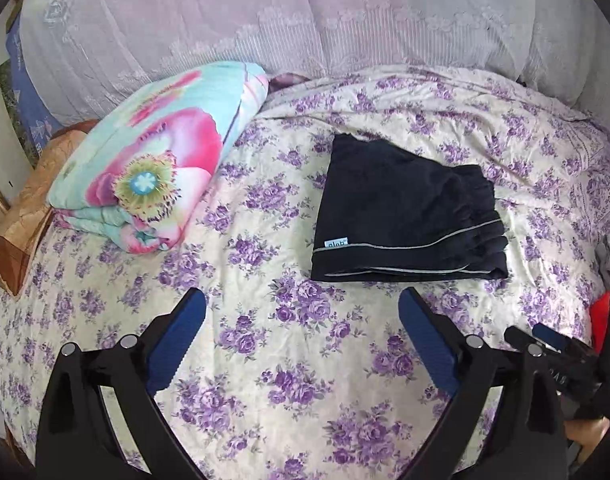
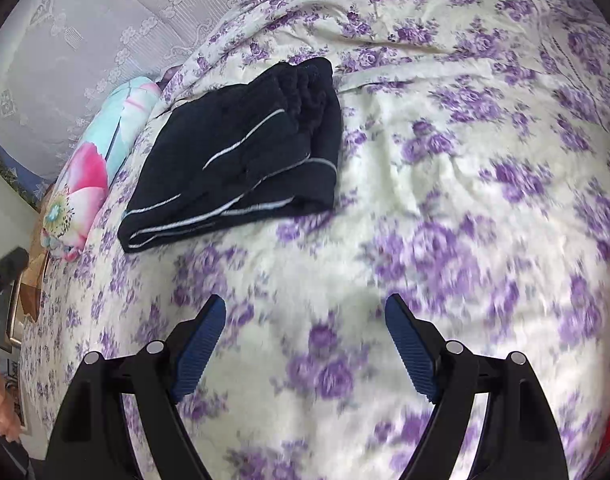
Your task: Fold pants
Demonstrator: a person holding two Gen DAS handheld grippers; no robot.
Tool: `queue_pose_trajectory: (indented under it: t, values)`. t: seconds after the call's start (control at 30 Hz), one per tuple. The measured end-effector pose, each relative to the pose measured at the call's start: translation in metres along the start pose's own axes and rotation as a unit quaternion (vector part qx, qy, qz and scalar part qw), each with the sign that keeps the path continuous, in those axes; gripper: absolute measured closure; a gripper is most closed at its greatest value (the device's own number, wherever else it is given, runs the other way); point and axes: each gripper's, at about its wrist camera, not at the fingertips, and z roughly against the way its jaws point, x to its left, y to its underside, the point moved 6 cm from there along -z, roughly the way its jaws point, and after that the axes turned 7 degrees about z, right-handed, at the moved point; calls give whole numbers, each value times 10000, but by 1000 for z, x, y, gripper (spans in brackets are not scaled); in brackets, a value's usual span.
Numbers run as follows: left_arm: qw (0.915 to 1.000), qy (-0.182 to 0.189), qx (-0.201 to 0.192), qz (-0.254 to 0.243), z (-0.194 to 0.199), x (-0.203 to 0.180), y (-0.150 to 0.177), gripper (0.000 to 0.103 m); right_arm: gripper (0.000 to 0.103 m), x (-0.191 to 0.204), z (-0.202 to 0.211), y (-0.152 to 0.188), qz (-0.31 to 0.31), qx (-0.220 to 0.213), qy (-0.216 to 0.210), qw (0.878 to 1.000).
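a bed (image 1: 265,360) with a purple-flowered cover fills both views. the navy pants (image 1: 405,212) lie folded in a compact stack on it, right of a rolled floral quilt (image 1: 153,160). left hand-held gripper (image 1: 301,300) and right hand-held gripper (image 2: 305,308) both gape wide, holding nothing, apart from the pants.

Bed with purple-flowered bedspread (image 1: 265,320); folded floral quilt (image 1: 157,152) far left; pale lace curtain (image 1: 265,12) behind; soft daylight.
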Motion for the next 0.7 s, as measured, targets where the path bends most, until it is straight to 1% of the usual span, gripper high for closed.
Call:
queue_pose_trajectory:
  t: [0.13, 0.23, 0.37, 0.43, 0.5, 0.63, 0.7]
  values:
    - [9990, 12, -426, -126, 50, 1, -2, 5, 21, 13, 42, 33, -2, -119, 148, 9998]
    - [9978, 83, -626, -182, 84, 6, 1, 5, 19, 22, 79, 48, -53, -267, 285, 9992]
    - [9965, 385, -732, -102, 117, 14, 4, 5, 17, 44, 137, 49, 93, -748, 564, 9956]
    - [9956, 490, -797, -81, 133, 20, 7, 5, 12, 58, 162, 46, 198, -1000, 700, 9923]
    - [9943, 633, -849, -73, 145, 26, 9, 5, 10, 73, 186, 45, 318, -1236, 823, 9884]
    - [9921, 835, -936, -36, 164, 36, 13, 5, 8, 102, 225, 50, 559, -1545, 1007, 9813]
    - [9912, 892, -981, 24, 173, 43, 14, 5, 7, 116, 239, 52, 679, -1643, 1027, 9787]
